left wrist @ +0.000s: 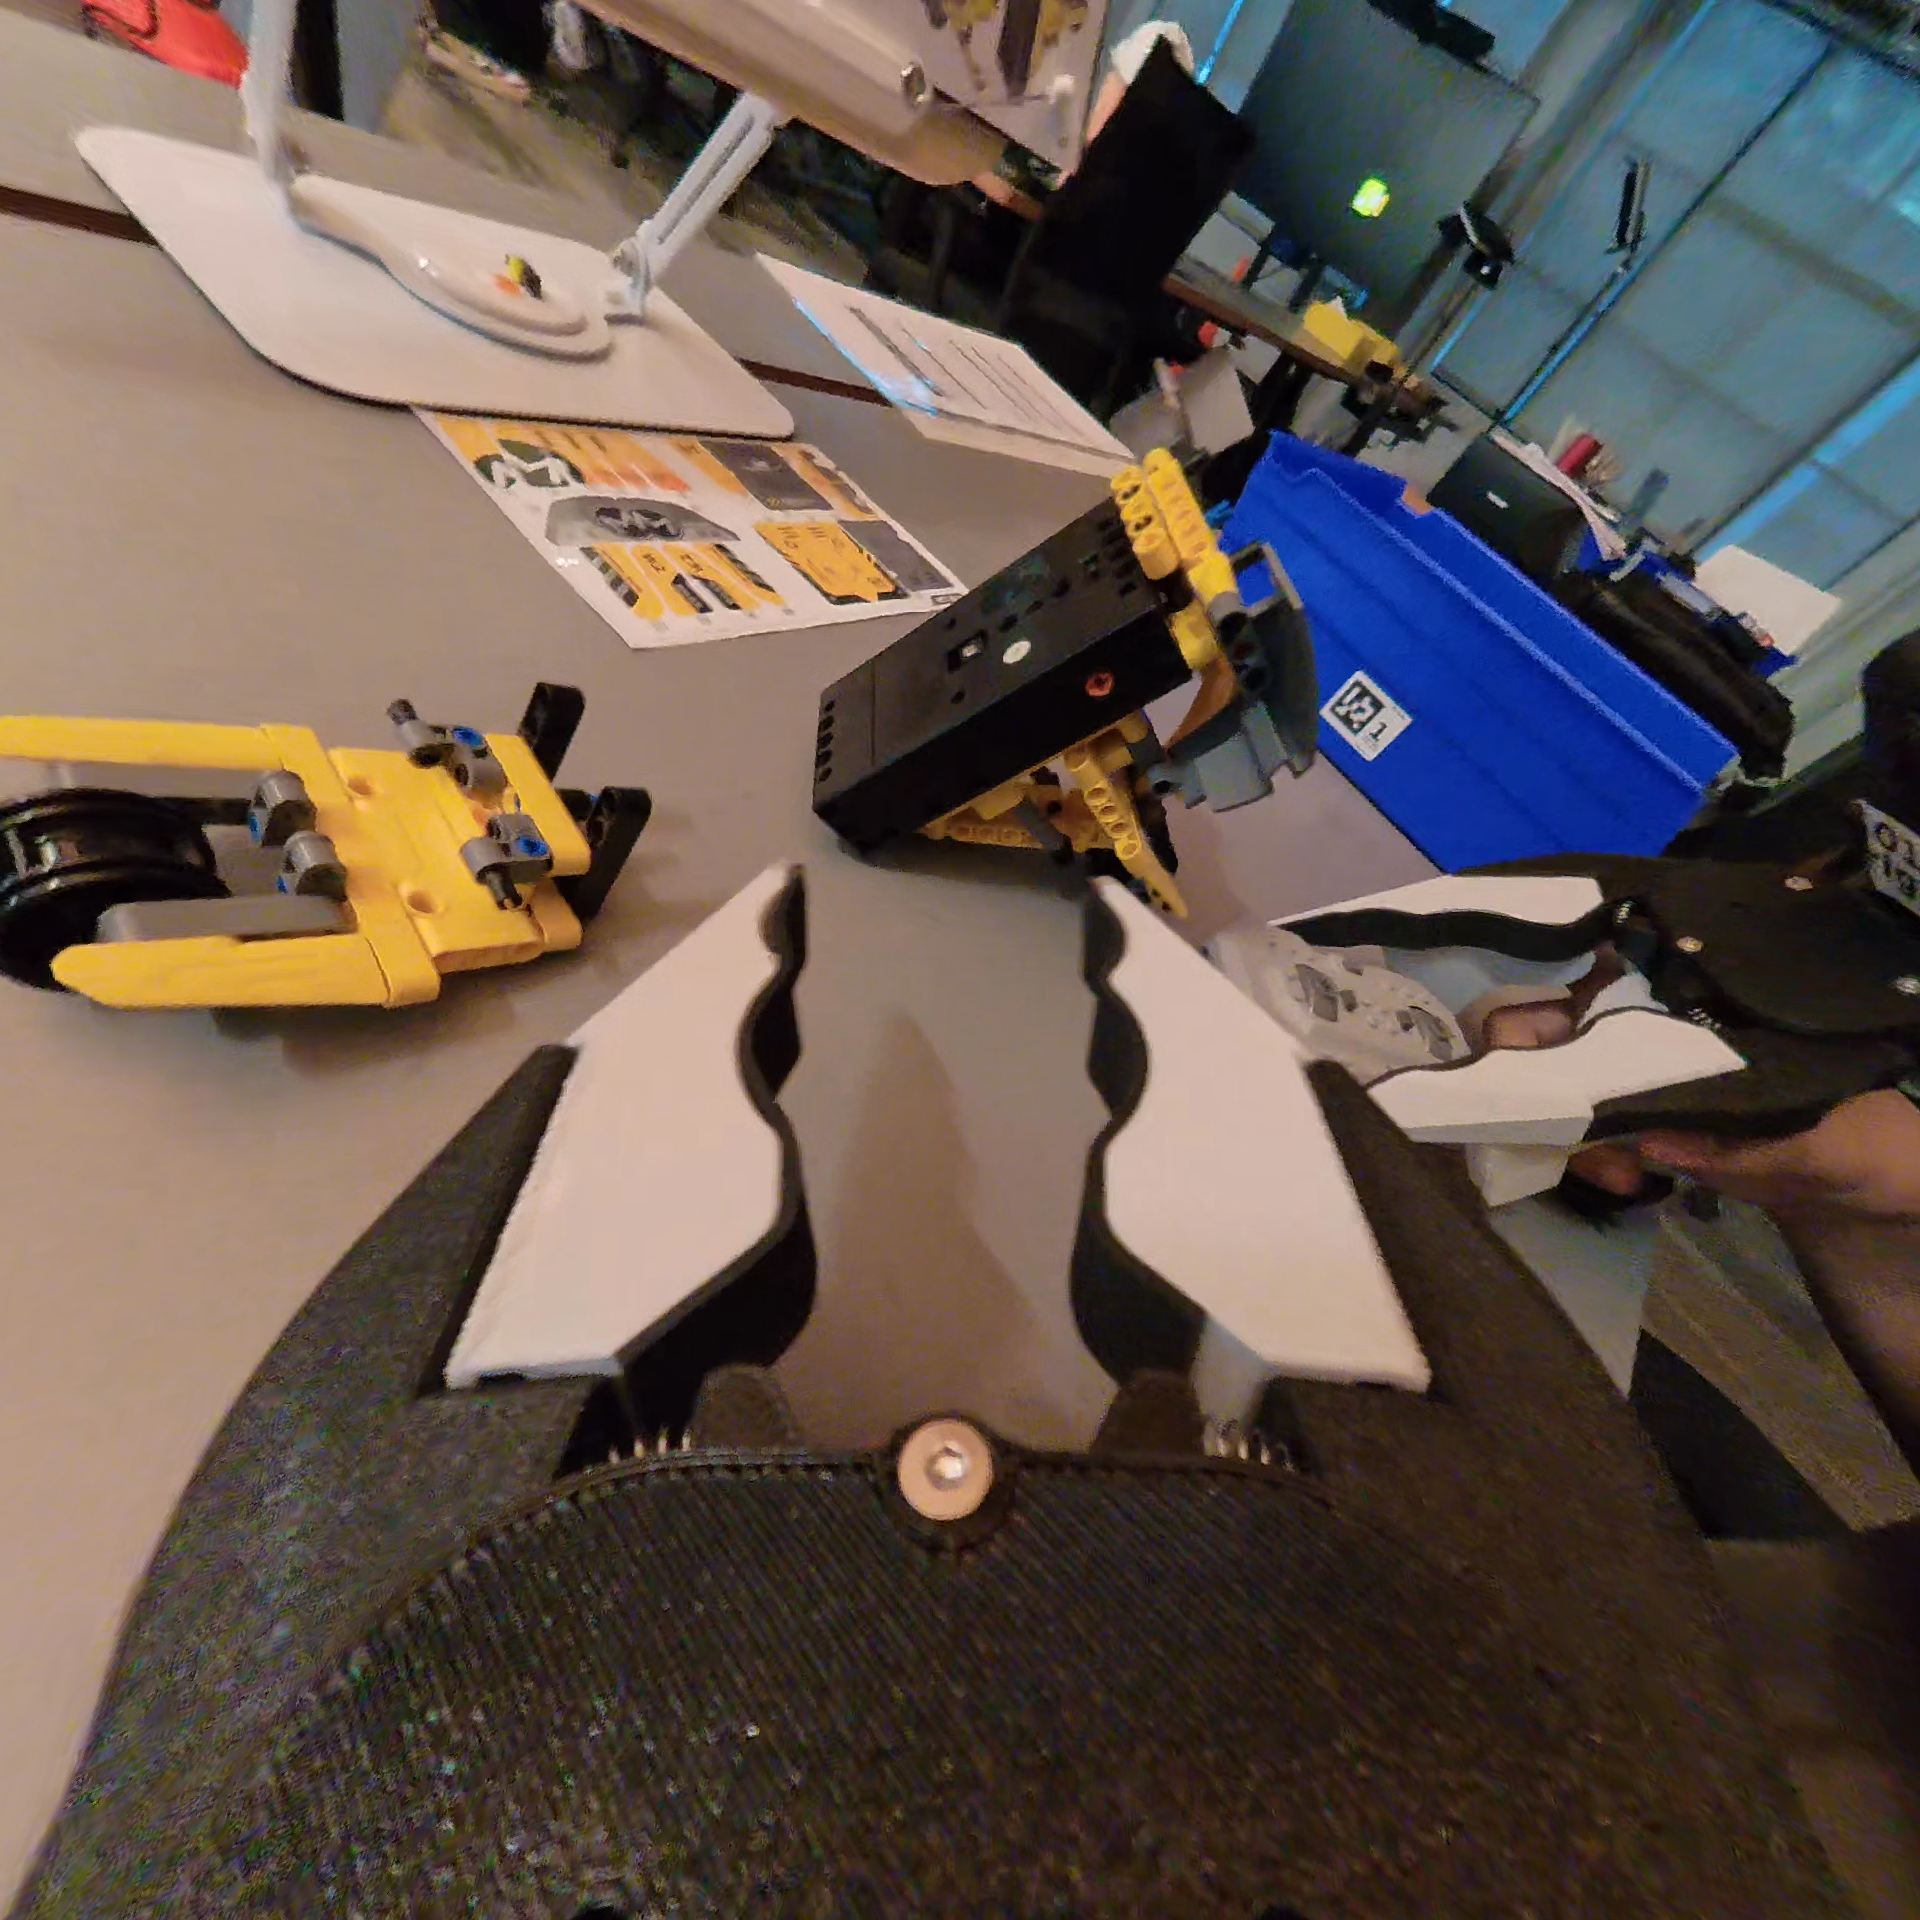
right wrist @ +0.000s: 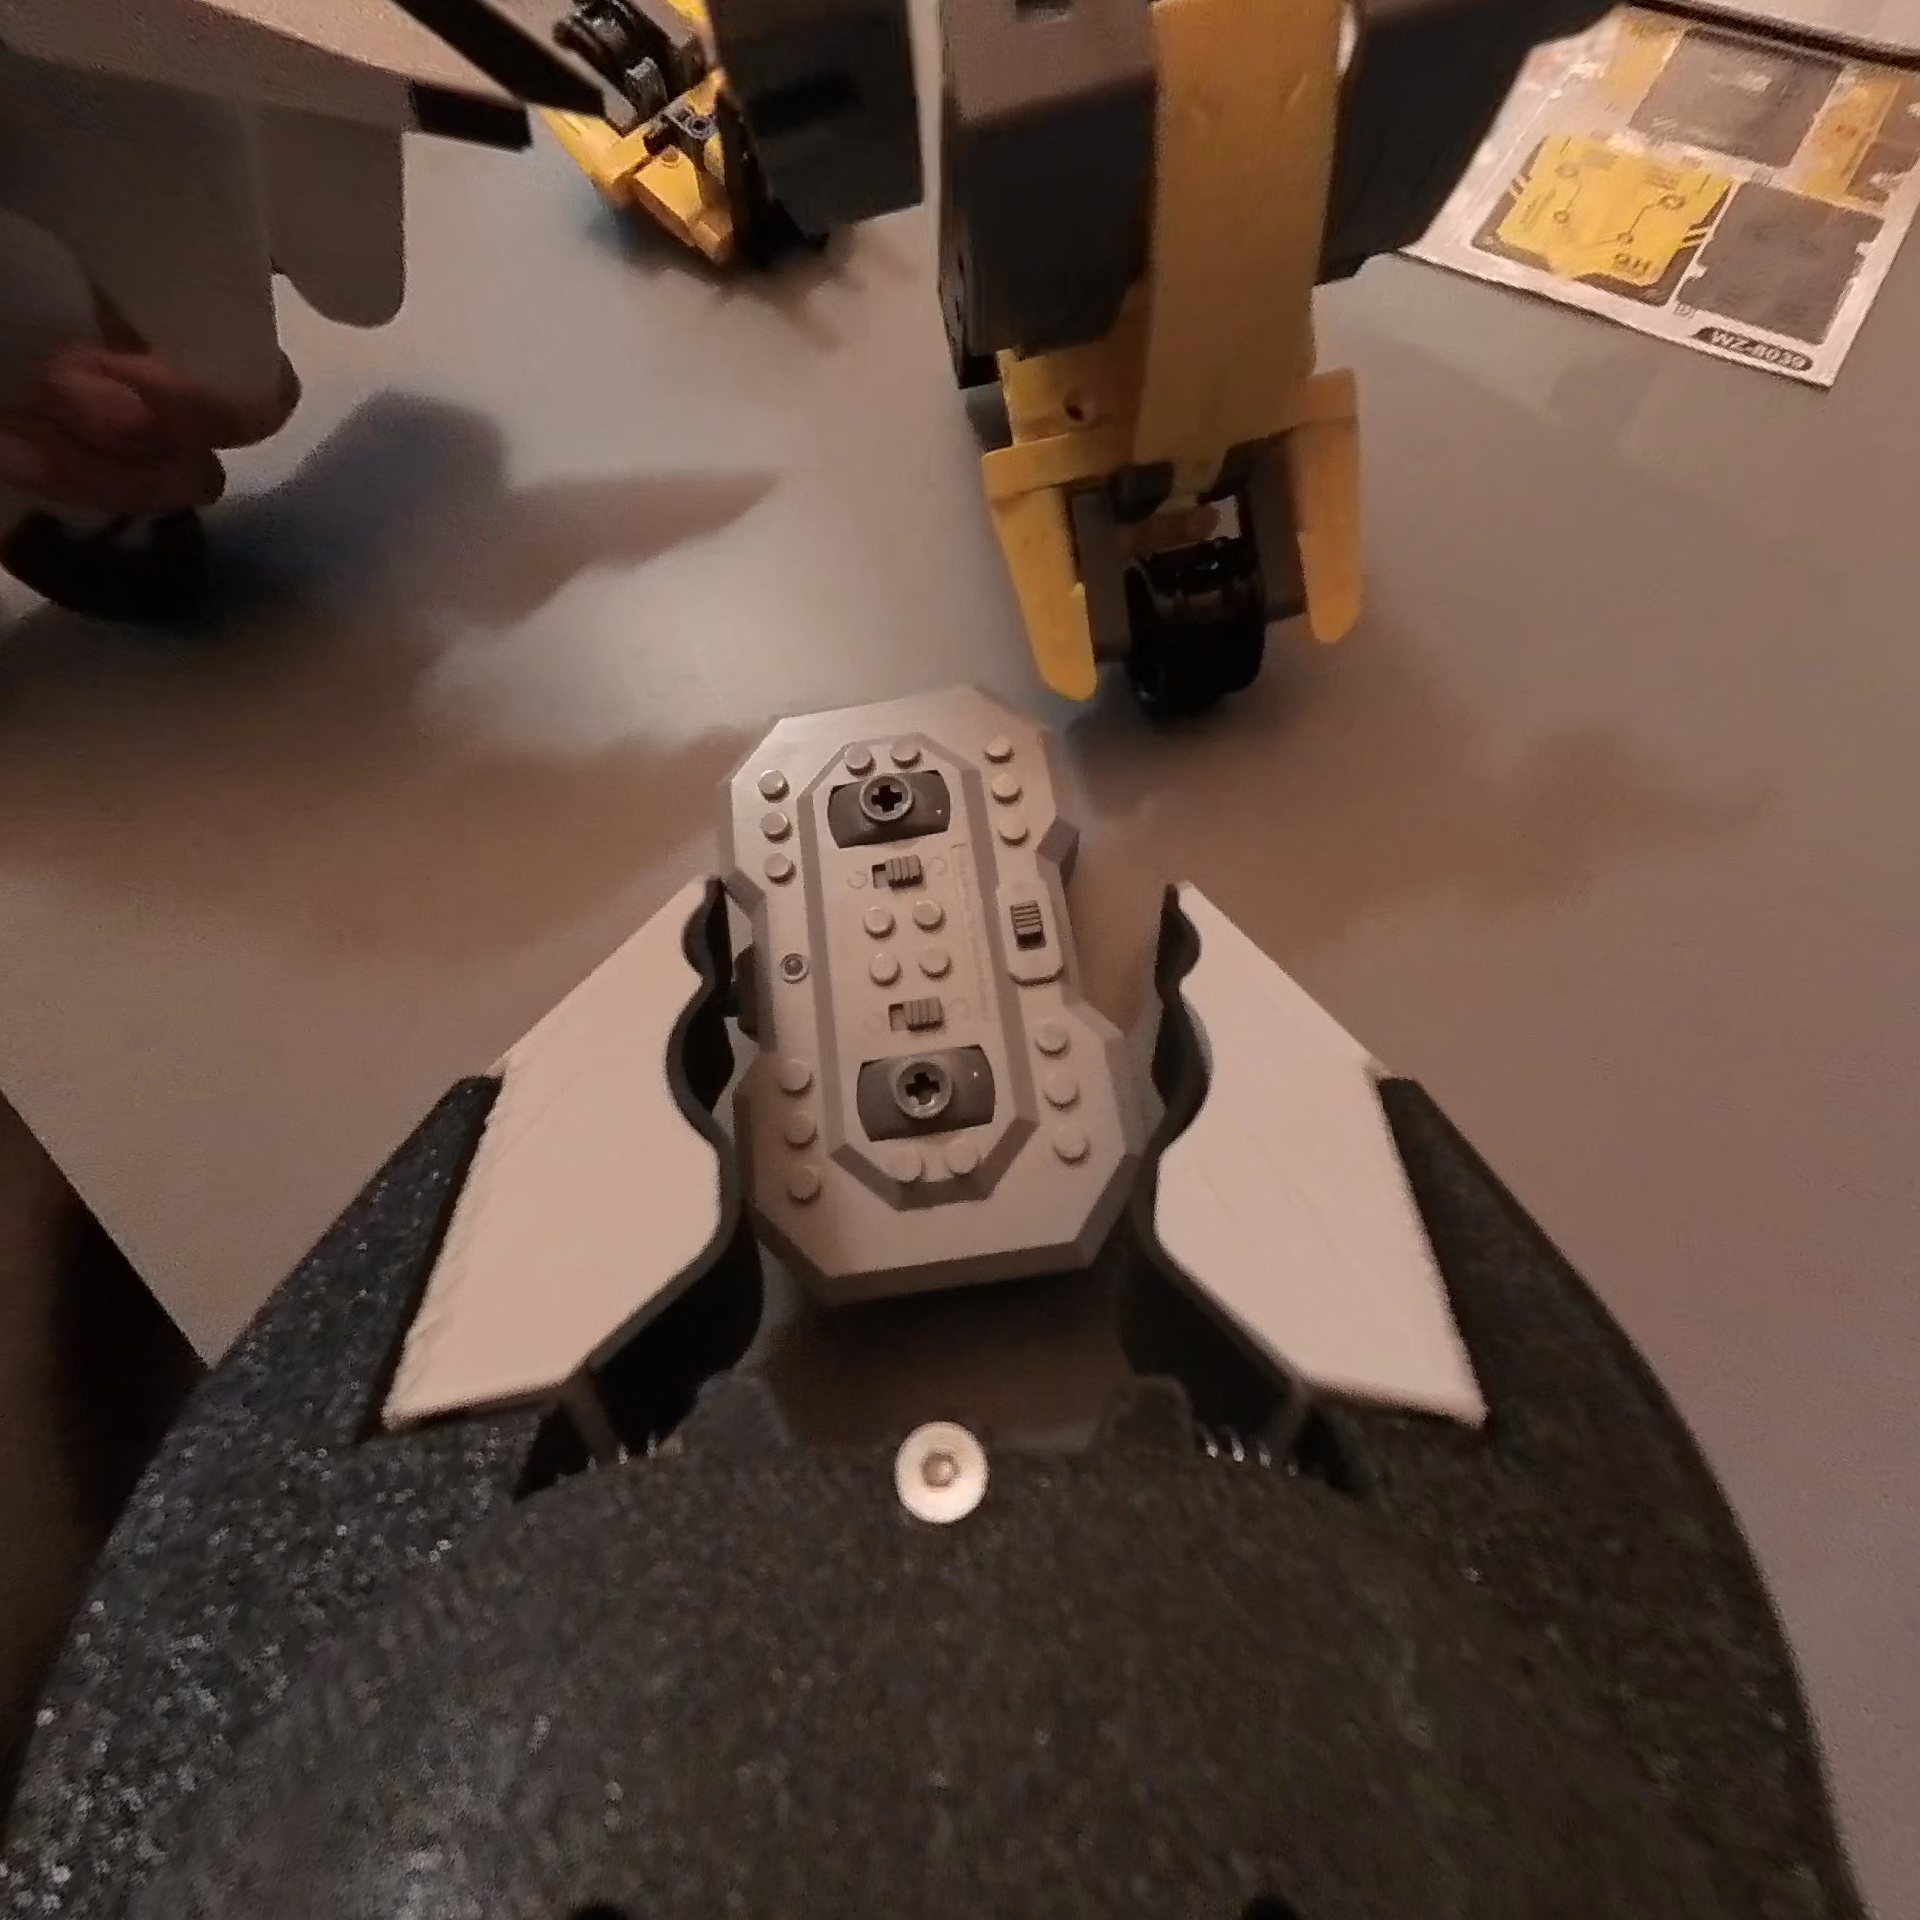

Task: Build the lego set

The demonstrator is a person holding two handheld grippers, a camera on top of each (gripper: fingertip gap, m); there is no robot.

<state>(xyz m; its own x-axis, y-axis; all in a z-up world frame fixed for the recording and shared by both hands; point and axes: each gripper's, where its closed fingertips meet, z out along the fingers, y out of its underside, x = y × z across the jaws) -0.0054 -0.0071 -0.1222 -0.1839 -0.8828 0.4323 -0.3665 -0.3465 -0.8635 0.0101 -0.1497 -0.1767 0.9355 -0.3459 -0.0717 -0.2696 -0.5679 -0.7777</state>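
Note:
My right gripper is shut on a flat grey studded controller piece with two dark cross-holed knobs and holds it lengthwise between the jaws, over the grey table. A yellow fork assembly with a black wheel lies just ahead of it. My left gripper is open and empty above the table. The yellow wheel assembly lies to its left and a black box with yellow beams leans ahead of it. The right gripper shows at the right of that view.
A blue bin stands past the table's right edge. A sticker sheet, a white lamp base and a printed paper lie farther back. A person's hand holds the right gripper.

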